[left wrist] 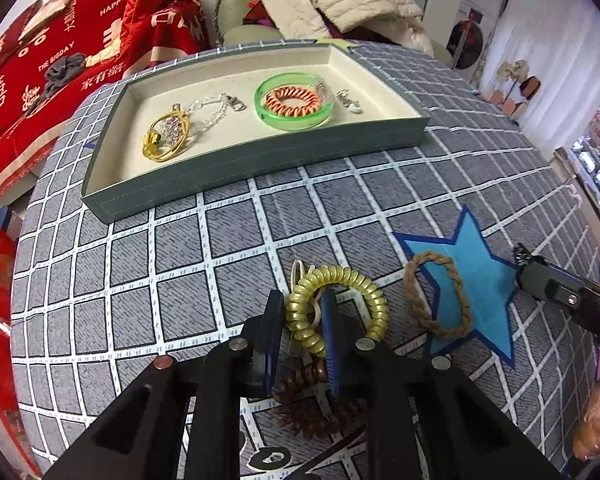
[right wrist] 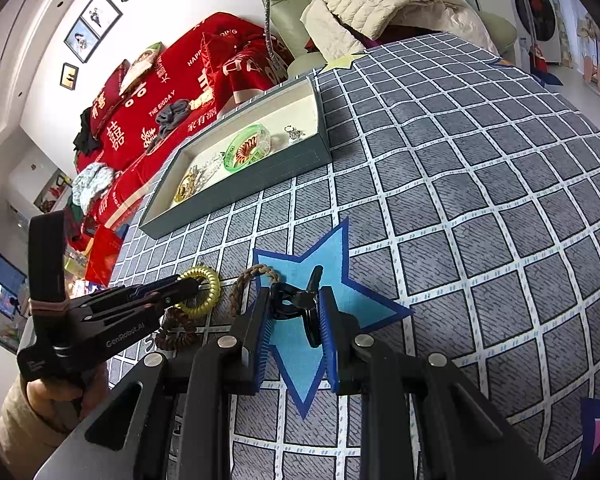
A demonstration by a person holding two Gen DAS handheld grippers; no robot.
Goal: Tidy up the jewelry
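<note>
The left gripper (left wrist: 302, 322) is clamped on the yellow spiral hair tie (left wrist: 336, 304), which lies on the checked cloth (left wrist: 180, 280) with a brown spiral tie (left wrist: 320, 404) just nearer. The right gripper (right wrist: 292, 320) holds a black hair clip (right wrist: 300, 304), apparently just above the blue star (right wrist: 300, 368). A braided band (left wrist: 436, 296) lies right of the yellow tie. The tray (left wrist: 260, 160) sits at the far side.

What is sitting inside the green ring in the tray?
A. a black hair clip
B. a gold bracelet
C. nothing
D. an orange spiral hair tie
D: an orange spiral hair tie lies coiled within the green ring in the tray.
</note>
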